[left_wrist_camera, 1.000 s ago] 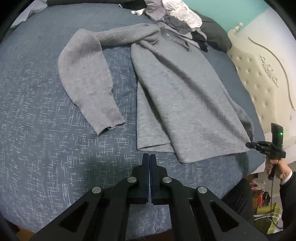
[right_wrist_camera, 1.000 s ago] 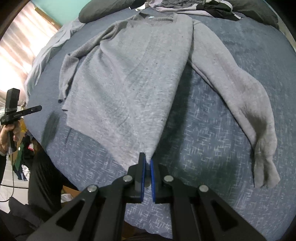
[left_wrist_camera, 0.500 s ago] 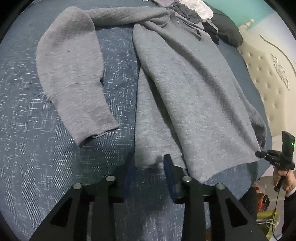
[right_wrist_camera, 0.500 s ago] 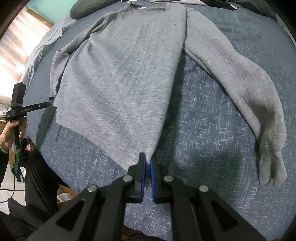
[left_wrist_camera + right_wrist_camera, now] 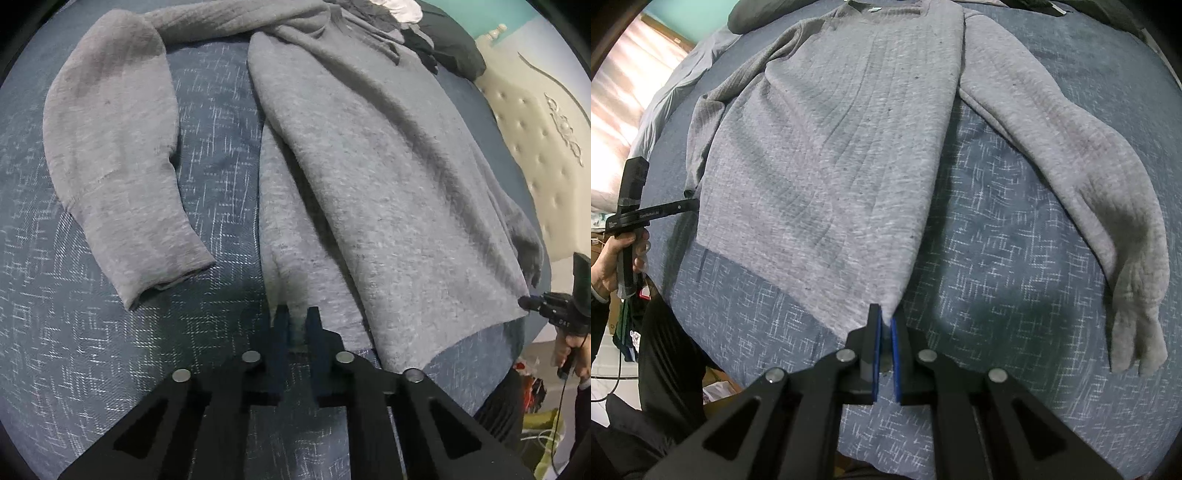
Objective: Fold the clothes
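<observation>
Your grey knitted long-sleeved sweater (image 5: 369,177) lies spread flat on the dark blue bedspread with a white crosshatch weave (image 5: 92,332), neck end away from you and hem toward you. One sleeve (image 5: 114,158) lies bent beside the body, apart from it, with a strip of bedspread between; its cuff rests on the cover, off to the left of your left gripper's jaws.

Your left gripper (image 5: 297,325) has just been closing, and its jaws are now clenched on the near hem corner of the sweater: a narrow fold of grey knit runs straight down between the two fingers and is pinched there.

Your right gripper (image 5: 885,325) is likewise clamped on the sweater (image 5: 831,147). The pointed hem corner comes down between its blue-lined fingers, which stand almost together with the cloth caught between them. From that corner the hem edge climbs away to the left, and the side edge rises toward the neck.

In the right wrist view the sleeve (image 5: 1089,177) trails down the right side, its cuff lying on the bedspread (image 5: 997,258), well apart from the jaws.

At the bed's far end sits a pile of other clothes (image 5: 399,14), beside a cream tufted headboard (image 5: 535,147).
</observation>
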### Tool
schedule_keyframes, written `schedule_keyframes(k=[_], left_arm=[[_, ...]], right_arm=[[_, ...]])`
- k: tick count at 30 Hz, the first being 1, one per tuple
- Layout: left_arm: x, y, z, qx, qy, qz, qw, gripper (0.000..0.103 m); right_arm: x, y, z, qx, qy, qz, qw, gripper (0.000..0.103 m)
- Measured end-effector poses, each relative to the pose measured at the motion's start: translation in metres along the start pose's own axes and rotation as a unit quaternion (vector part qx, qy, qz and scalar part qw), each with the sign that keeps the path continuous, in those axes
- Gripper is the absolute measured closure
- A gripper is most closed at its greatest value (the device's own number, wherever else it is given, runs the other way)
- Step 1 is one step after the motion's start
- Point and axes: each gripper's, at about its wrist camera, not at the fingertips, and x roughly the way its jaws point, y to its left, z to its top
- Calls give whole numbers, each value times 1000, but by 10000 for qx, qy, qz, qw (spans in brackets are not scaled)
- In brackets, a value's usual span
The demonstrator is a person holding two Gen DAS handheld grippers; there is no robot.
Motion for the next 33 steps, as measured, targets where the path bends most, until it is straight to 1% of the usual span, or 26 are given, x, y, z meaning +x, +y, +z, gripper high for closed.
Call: schedule_keyframes(k=[7,11,14,18,22,26,28,29,31,33], left_arm=[[-37,9,-2,-9,-271,-212,9994,97],[-57,15,-12,46,-383,-271,9989,97],[-68,23,-18,-10,-495,-368,9981,97],[-82,28,-29,7,-543,-460,9975,97],[-85,21,-39,56,-493,-524,9974,97],[-60,23,-42,-42,-150,-472,9988,97],[-46,24,-42,-75,-37,-328,9994,96],[-41,25,-41,-124,5,-249,9996,93],[-42,27,-40,-209,-41,-128,9997,92],[-47,28,-38,-229,-132,34,9996,88]], right_arm=[[-5,-3,0,25,-75,30,10000,98],[-12,0,0,-8,-192,45,9998,98],[-18,1,0,-60,-262,32,9996,98],[-28,0,-1,-69,-342,37,9994,98],[-34,-2,-5,-87,-347,36,9994,98],[-32,-8,-9,-32,-296,12,9996,98],[-28,-7,-11,5,-258,10,9997,98],[-26,-6,-11,2,-243,26,9997,98],[-23,-3,-9,-41,-212,37,9998,98],[-20,2,-8,-100,-182,37,9998,98]])
